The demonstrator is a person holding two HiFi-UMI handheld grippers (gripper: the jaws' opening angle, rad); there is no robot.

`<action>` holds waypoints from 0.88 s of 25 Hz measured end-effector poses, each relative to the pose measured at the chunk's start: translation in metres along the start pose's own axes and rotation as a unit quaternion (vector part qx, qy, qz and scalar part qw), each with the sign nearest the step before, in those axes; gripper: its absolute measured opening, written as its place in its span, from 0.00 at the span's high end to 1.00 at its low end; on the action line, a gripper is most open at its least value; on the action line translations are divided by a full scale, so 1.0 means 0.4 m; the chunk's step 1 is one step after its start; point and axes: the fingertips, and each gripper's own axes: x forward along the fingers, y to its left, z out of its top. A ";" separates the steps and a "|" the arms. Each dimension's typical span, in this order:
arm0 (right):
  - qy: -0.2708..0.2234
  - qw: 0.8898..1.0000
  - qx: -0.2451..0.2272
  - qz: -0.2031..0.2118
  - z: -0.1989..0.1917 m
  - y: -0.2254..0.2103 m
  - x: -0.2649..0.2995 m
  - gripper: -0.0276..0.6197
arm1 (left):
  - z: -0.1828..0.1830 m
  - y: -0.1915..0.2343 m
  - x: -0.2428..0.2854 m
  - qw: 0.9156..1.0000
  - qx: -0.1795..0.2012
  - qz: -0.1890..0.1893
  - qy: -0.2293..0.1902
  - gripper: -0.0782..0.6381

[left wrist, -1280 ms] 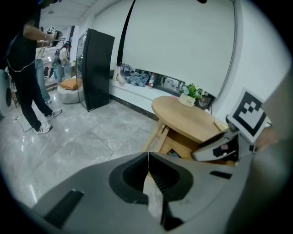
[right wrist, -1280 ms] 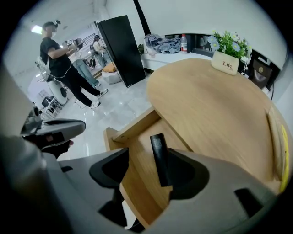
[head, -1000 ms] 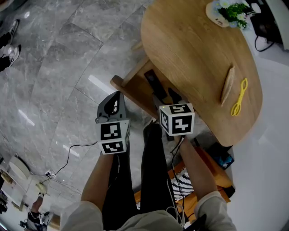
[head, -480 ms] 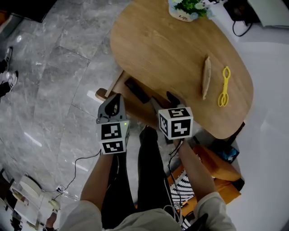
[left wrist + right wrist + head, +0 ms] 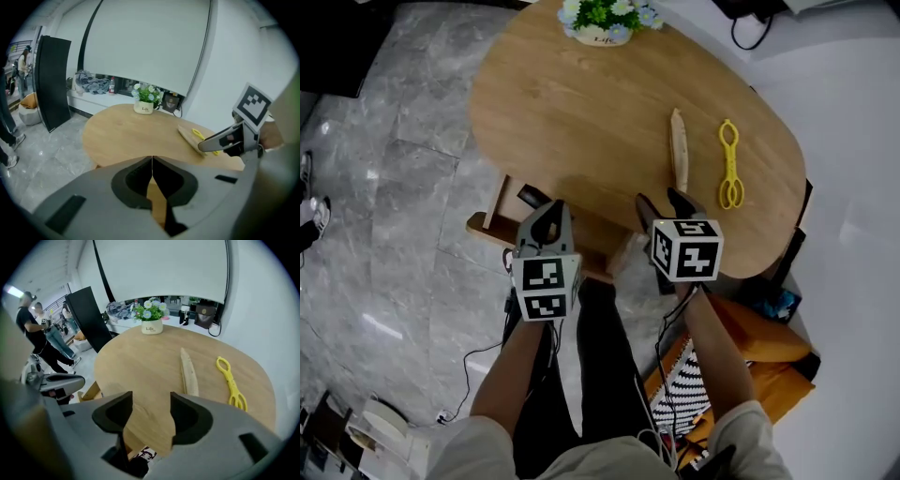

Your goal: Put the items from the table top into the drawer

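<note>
Hovering at six o'clock off the table (image 5: pixel 581 112), left gripper (image 5: pixel 546 214) is pinched closed on nothing, right gripper (image 5: pixel 667 202) gapes empty; wooden stick (image 5: pixel 678 150) and yellow tongs (image 5: pixel 729 174) lie at three o'clock.

Wooden stick (image 5: pixel 679 150) beside yellow scissor tool (image 5: pixel 730 169)

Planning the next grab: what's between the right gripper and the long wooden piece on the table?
Only bare table top lies between the open right gripper and the wooden piece; the right gripper view shows this.
</note>
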 end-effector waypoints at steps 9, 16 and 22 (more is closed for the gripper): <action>-0.006 0.999 0.030 -0.011 0.025 -0.161 0.025 0.58 | 0.058 -0.145 0.127 1.000 0.005 -0.026 0.001 0.88; 0.008 1.000 0.029 -0.002 0.039 -0.236 0.083 0.58 | 0.078 -0.190 0.220 1.000 -0.003 -0.020 0.008 0.88; 0.017 0.999 0.037 0.010 0.049 -0.277 0.149 0.58 | 0.073 -0.206 0.283 1.000 -0.014 -0.012 0.016 0.88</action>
